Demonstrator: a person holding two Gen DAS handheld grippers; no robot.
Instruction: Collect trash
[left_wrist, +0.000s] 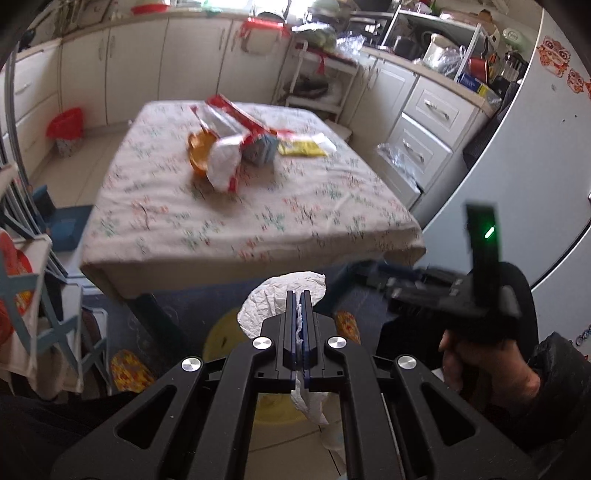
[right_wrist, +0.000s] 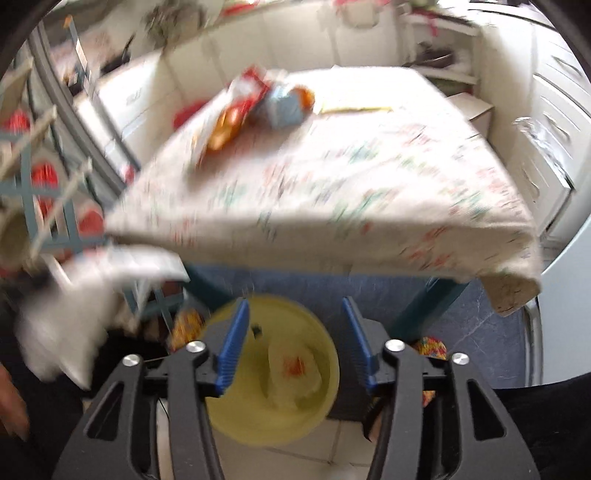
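Beyond both sets of fingers, the table (left_wrist: 258, 221) carries uncollected wrappers (left_wrist: 229, 147). Below the right gripper (right_wrist: 295, 343), its fingers spread and empty, sits the yellow bin (right_wrist: 273, 369). The left gripper (left_wrist: 300, 332) pinches a crumpled white tissue (left_wrist: 273, 299), probably to drop it there.

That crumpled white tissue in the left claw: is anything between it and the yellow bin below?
Nothing visible. The crumpled white paper tissue, pinched in the left gripper, hangs directly over the round yellow plastic bin, whose mouth is open; the right gripper stands open above it.
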